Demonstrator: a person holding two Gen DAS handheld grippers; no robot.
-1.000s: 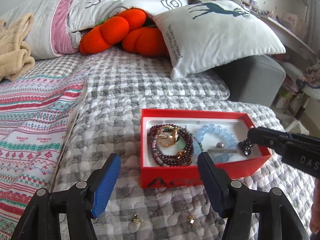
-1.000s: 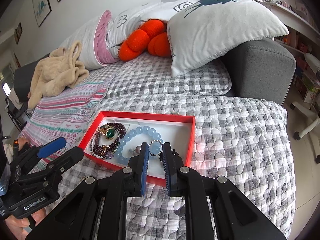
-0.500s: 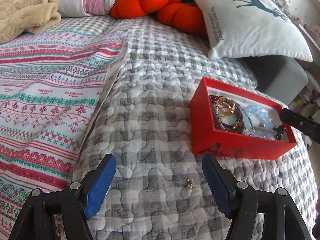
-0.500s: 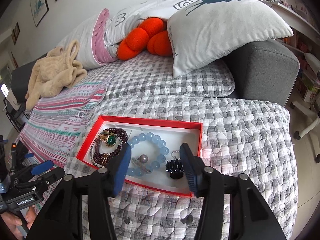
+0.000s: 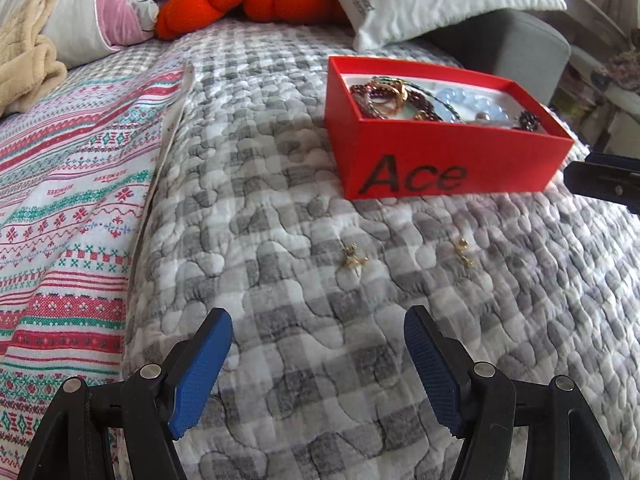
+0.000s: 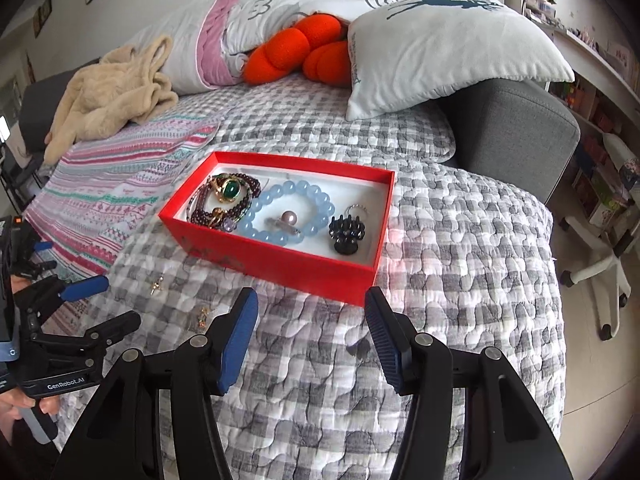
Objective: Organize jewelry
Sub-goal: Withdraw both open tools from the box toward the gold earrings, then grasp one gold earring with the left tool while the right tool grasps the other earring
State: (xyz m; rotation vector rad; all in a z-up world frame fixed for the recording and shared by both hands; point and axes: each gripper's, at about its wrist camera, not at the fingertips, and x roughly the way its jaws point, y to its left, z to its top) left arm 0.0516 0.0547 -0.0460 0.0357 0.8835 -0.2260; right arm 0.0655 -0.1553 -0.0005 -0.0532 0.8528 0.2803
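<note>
Left wrist view: swung lower since a second ago, both gold earrings now ahead.
Left tongs (image 5: 318,364): wide apart, empty.
Right tongs (image 6: 308,334): parted since a second ago, black ring (image 6: 347,232) lying inside.
Earrings (image 5: 353,256) (image 5: 464,251): small, gold, on quilt (image 5: 280,184) between left tongs and red box (image 5: 448,164).
Box contents: garnet strands (image 6: 230,200), blue bead bracelet (image 6: 316,200).

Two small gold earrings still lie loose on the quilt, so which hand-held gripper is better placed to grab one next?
Left hand-held gripper: open, aimed at both gold earrings, which lie just ahead. The right hand-held gripper faces the red box.
</note>
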